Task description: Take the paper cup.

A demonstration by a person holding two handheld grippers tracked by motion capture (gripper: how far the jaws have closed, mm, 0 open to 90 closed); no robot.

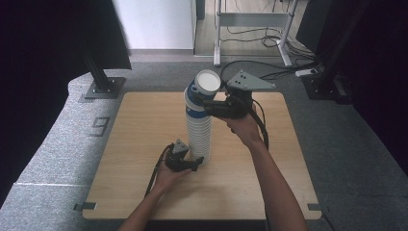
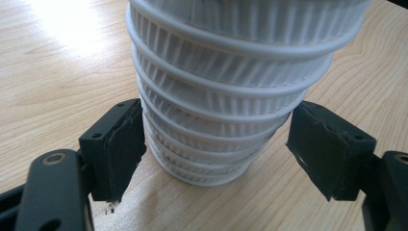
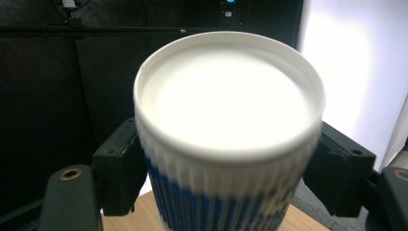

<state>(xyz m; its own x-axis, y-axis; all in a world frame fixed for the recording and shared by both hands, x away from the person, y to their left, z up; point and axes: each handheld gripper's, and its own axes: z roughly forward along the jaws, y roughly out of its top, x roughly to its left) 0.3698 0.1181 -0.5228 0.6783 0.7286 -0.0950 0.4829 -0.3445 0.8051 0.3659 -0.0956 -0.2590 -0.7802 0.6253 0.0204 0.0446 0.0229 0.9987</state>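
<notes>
The tall stack of ribbed white paper cups stands upside down near the middle of the light wooden table. The right gripper clamps the tilted blue-and-white cup at the stack's top. The left gripper straddles the stack's base, its jaws spread wide and not gripping it. Pulled off sideways, that cup could drag its neighbours and topple the unheld stack

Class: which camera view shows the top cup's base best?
The right gripper view: the top cup sits large between the right tongs, white base facing the camera. The high view shows it small and tilted atop the stack; the left gripper view shows lower rims.
</notes>
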